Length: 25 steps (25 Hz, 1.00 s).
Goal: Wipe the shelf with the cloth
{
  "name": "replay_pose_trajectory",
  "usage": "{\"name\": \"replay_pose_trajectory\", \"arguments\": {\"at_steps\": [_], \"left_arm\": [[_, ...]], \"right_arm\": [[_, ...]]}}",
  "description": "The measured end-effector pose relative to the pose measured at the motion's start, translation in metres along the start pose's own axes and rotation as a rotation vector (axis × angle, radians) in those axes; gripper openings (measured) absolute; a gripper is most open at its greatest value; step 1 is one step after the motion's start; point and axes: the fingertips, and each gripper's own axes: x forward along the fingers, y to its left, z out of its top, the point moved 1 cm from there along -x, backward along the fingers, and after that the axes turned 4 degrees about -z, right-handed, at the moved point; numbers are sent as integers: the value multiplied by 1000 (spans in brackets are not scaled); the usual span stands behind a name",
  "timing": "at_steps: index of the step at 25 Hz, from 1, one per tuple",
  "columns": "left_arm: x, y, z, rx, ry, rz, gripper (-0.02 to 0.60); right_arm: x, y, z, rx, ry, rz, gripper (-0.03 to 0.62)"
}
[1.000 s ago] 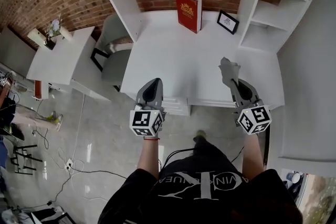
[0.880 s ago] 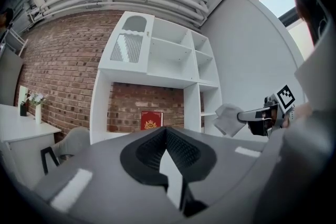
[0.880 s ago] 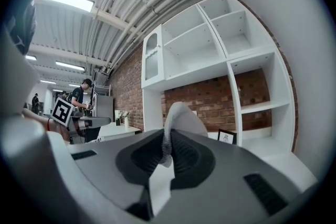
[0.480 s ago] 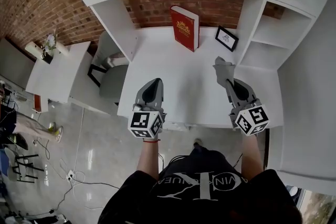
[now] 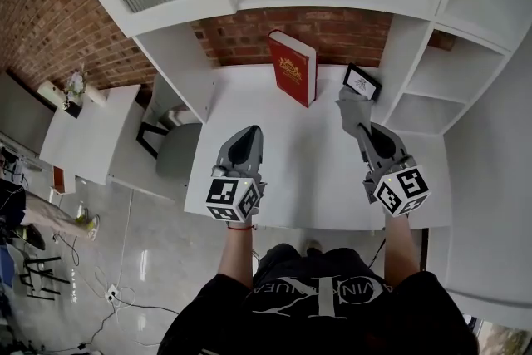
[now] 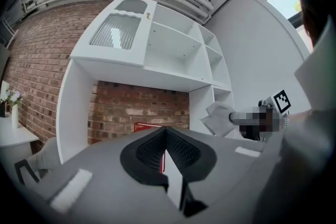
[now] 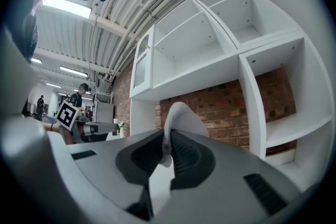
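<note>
Cloth [image 5: 352,106] stands right of centre, pinched in the right gripper's [image 5: 362,129] closed jaws above the bench [image 5: 274,170]. Left gripper [image 5: 247,139] has its jaws together, empty. Best press the cloth flat and sweep clear of the book [image 5: 293,66].

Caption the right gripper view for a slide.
Right hand-held gripper shut on the grey cloth, facing the white shelf unit and brick wall.

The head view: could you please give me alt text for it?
Seen from above, the right gripper holds a grey cloth over a white desk; the left gripper is empty beside it. A red book stands behind.
</note>
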Motion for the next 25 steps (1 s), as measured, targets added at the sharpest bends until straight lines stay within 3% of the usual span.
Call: {"name": "replay_pose_trajectory", "arguments": {"at_steps": [6, 19, 22, 25], "left_arm": [[30, 22, 20, -4, 10, -45, 9], [82, 42, 99, 12, -29, -193, 9], [91, 40, 111, 32, -33, -214, 9], [97, 38, 119, 36, -39, -241, 9]], "right_arm": [[47, 7, 35, -29, -41, 43, 31], [115, 55, 196, -92, -174, 253, 31], [130, 52, 222, -218, -158, 193, 31], [151, 37, 236, -365, -73, 84, 31]]}}
